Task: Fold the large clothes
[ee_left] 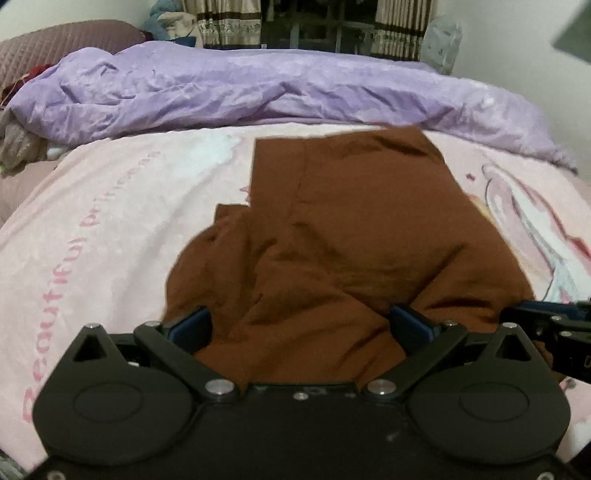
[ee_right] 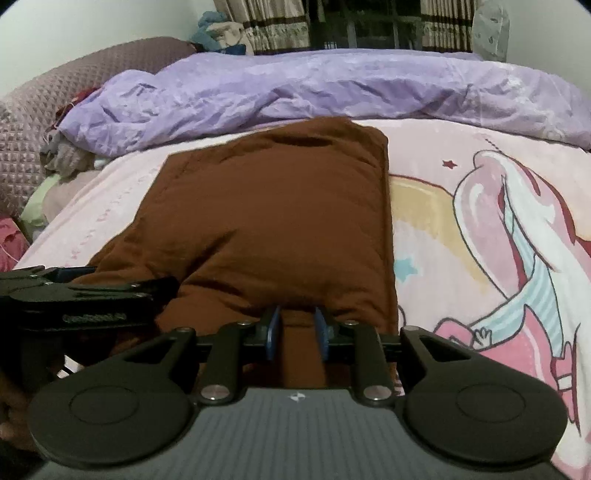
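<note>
A brown garment (ee_left: 347,221) lies partly folded on the pink bedsheet (ee_left: 110,221), its far part flat and its near part bunched. My left gripper (ee_left: 299,317) hovers open and wide over the near bunched cloth, with nothing pinched. In the right wrist view the brown garment (ee_right: 266,206) stretches away as a long panel. My right gripper (ee_right: 297,321) stands narrow at its near edge, and a fold of brown cloth fills the gap between the blue pads (ee_right: 274,328). The right gripper (ee_left: 546,317) shows at the left view's right edge, and the left gripper (ee_right: 74,275) at the right view's left edge.
A crumpled purple duvet (ee_left: 258,88) runs across the far side of the bed. A quilted headboard (ee_right: 29,122) and a small pile of clothes (ee_right: 62,155) lie at the left. The pink bedsheet (ee_right: 461,166) has a cartoon print (ee_right: 517,240) on the right. Curtains (ee_right: 273,29) hang beyond.
</note>
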